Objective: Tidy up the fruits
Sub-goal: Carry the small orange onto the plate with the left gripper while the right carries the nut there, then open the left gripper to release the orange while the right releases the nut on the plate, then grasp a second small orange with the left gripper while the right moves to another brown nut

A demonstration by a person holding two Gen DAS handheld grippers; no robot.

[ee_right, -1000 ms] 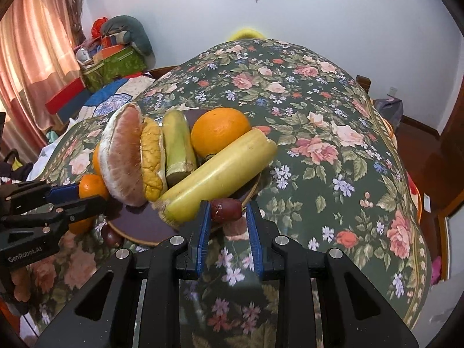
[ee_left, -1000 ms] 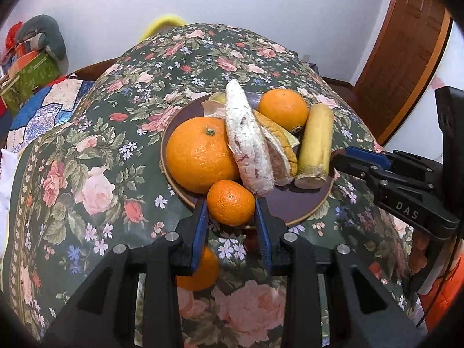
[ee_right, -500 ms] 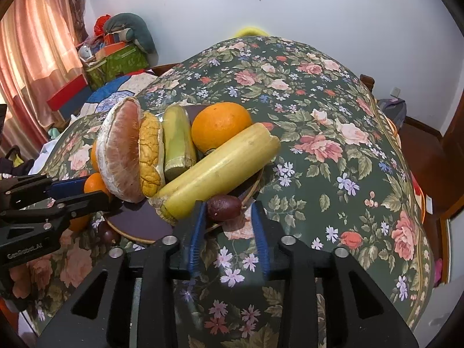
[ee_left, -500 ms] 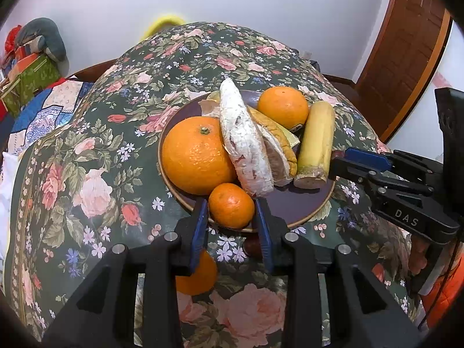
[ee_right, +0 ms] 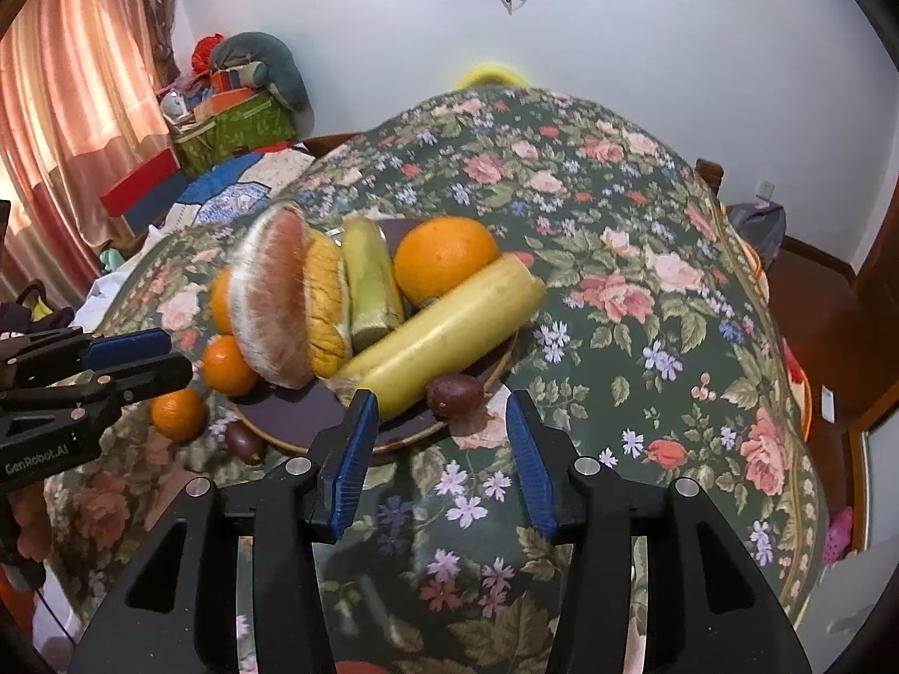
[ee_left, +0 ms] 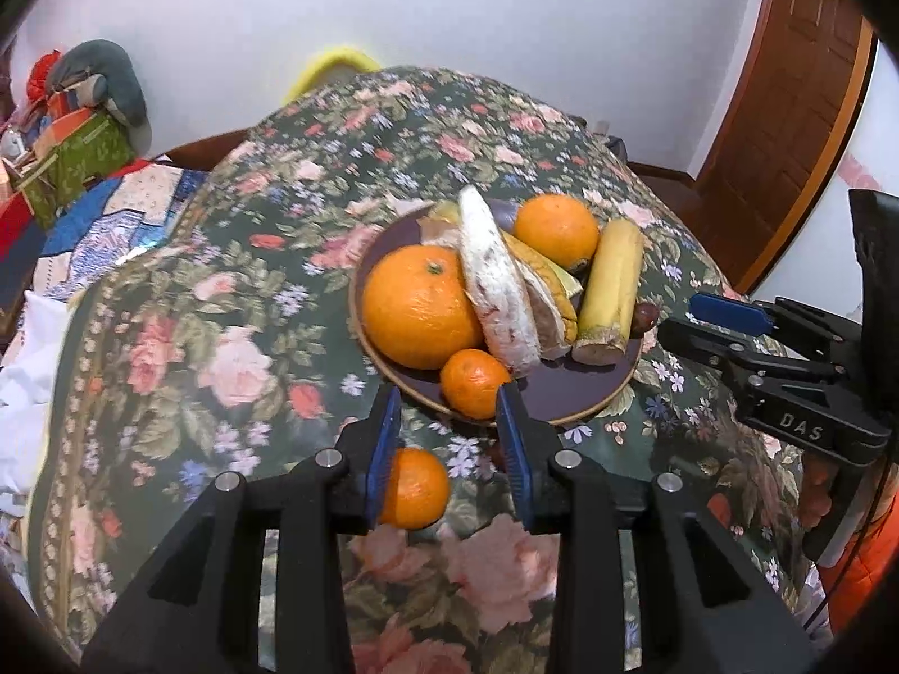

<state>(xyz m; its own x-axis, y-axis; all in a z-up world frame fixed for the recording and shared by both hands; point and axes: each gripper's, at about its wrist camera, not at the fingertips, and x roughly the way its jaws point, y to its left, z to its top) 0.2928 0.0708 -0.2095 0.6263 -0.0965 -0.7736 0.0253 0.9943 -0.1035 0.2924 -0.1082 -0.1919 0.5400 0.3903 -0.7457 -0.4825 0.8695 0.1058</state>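
1. Left wrist view: the left gripper has its blue-padded jaws narrowly parted and grips nothing. Just ahead of its tips sits a small round orange mandarin on the near edge of the dark purple round plate.
2. Behind that mandarin the plate carries a large orange, a peeled pomelo wedge, a second orange and a pale yellow sugarcane-like stick.
3. Below the left pad, a second small mandarin lies on the floral tablecloth, off the plate.
4. Right wrist view: the right gripper is opening its jaws. A small dark red oval fruit rests on the plate's near rim just ahead of the tips, untouched.
5. To that gripper's left, another dark red fruit sits on the cloth beside the plate.
6. Most fruit looks gathered; the loose mandarin and loose red fruit seem left to collect.
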